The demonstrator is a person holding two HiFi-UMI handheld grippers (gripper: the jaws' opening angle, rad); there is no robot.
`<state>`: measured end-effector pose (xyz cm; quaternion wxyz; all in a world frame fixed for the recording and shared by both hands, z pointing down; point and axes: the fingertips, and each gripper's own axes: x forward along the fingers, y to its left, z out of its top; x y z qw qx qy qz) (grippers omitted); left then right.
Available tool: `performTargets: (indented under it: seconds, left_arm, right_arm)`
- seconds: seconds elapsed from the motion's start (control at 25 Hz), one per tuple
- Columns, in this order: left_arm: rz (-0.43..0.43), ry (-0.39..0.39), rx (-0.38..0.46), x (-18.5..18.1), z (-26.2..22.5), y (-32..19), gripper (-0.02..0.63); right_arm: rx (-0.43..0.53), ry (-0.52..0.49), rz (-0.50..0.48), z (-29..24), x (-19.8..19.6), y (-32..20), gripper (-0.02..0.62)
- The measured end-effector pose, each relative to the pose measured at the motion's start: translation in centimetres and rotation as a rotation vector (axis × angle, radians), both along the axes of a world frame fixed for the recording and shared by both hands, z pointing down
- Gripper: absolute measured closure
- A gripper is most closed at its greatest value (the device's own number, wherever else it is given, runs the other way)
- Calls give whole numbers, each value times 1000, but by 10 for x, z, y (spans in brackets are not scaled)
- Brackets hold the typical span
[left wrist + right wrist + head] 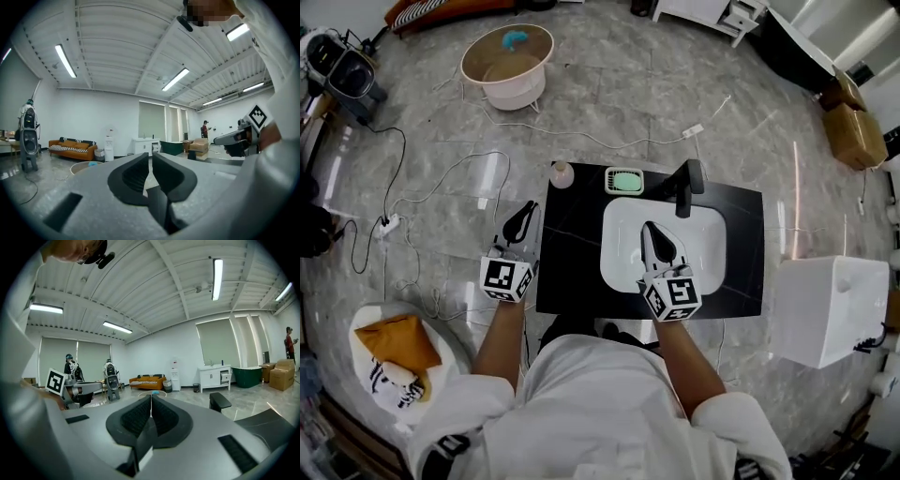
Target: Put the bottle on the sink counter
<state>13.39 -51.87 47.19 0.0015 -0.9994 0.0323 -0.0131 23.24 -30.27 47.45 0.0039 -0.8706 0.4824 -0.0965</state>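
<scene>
Head view: black sink counter (572,253) with a white basin (712,234) set into it. The right gripper (650,230) hangs over the basin, jaws pressed together on nothing. The left gripper (526,212) is just off the counter's left edge, jaws drawn almost together, empty. A green soap dish (624,181) lies at the far edge. The bottle (562,173) stands upright on the counter's far left corner.
</scene>
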Motion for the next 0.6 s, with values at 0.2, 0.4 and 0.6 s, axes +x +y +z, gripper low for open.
performTargets:
  seconds: [0.2, 0.4, 0.6]
  left_arm:
    - [-32, 29, -62, -52, -19, 56, 589]
    - [-39, 25, -123, -99, -26, 122, 591]
    - [-30, 13, -139, -141, -27, 185, 591]
  right_arm:
    - [40, 46, -32, -27, -38, 52, 580]
    - [67, 48, -43, -41, -75, 110, 580]
    - [74, 15, -96, -30, -117, 151, 580]
